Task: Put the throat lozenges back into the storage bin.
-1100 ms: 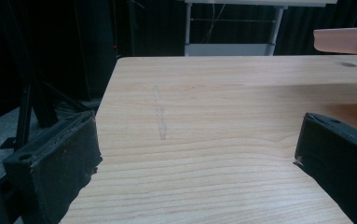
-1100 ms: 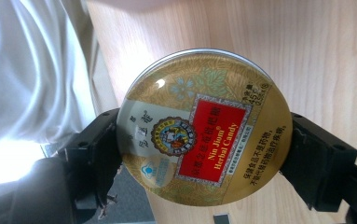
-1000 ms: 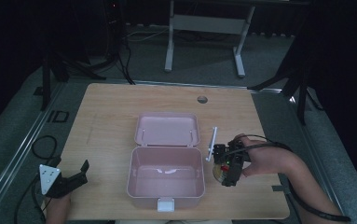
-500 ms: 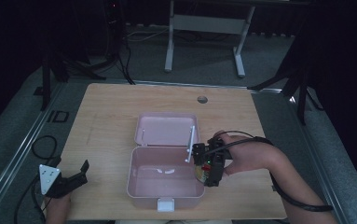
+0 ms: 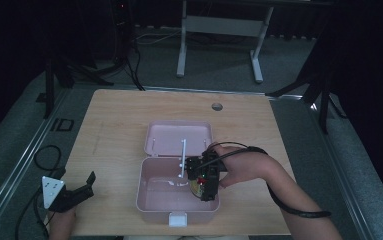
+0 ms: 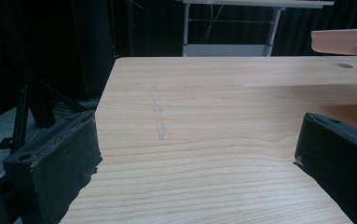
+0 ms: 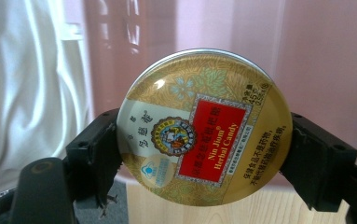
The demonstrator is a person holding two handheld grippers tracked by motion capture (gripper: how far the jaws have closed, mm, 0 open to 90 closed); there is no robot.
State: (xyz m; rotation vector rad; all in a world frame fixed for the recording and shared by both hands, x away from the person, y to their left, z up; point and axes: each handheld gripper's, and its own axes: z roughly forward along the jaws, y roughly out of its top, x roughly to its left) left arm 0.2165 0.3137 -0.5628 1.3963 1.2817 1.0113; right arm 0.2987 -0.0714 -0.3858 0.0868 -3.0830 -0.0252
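Note:
A round gold candy tin (image 7: 204, 126) with a red label sits clamped between the two black jaws of my right gripper (image 7: 202, 154). From the high view that gripper (image 5: 202, 181) hangs over the right side of an open pink box (image 5: 151, 200), with the tin (image 5: 197, 187) just above the box's floor. The box's lid (image 5: 169, 137) lies flat behind it. My left gripper (image 5: 74, 192) rests open at the table's front left corner, and its jaws (image 6: 199, 149) stand wide apart over bare wood.
A white plastic bag (image 7: 31, 88) lies inside the box, left of the tin. A white latch tab (image 5: 177, 219) sticks out of the box's front. A cable hole (image 5: 217, 106) is at the table's back. Bare wood spreads left of the box.
My right gripper has carried the tin leftward from beside the box to over its right side and lowered it inside. The left gripper has stayed put.

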